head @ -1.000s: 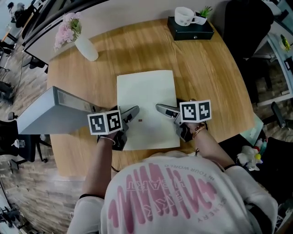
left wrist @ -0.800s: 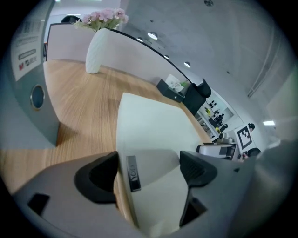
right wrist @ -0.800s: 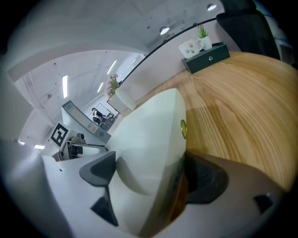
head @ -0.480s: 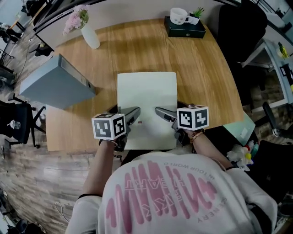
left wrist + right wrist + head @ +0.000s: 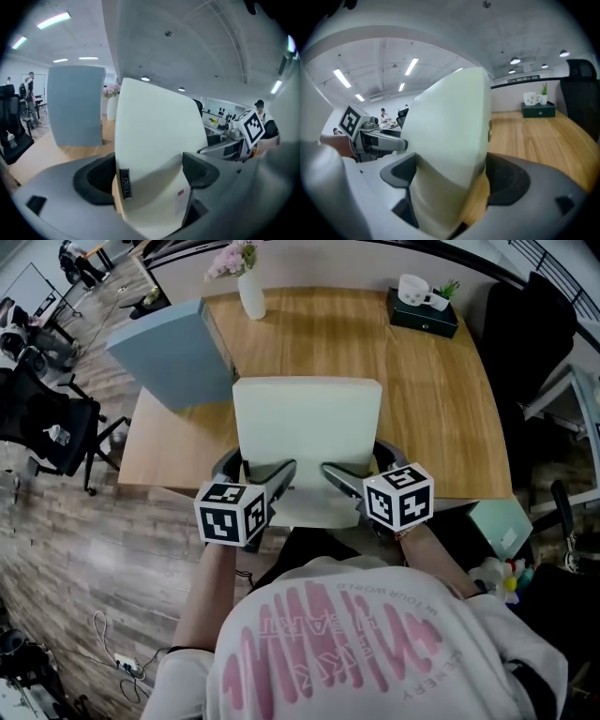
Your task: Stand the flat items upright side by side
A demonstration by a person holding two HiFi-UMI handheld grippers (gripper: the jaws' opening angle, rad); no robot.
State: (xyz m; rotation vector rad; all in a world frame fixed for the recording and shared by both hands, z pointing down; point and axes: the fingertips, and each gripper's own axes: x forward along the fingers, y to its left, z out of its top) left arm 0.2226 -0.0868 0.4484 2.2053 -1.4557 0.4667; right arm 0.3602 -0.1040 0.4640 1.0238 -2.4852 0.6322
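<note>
A round-cornered wooden surface (image 5: pixel 441 381) stands on a grey-brown plank floor (image 5: pixel 84 549), with a black office chair (image 5: pixel 47 418) at the left and a dark chair (image 5: pixel 520 324) at the right, under a grey concrete ceiling (image 5: pixel 197 42) lit by strip lights (image 5: pixel 411 66).

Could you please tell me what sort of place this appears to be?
Probably an office or shared workroom: a wooden table with a blue binder, a pale binder and a mug, a black office chair beside it, and strip lights along the ceiling.
</note>
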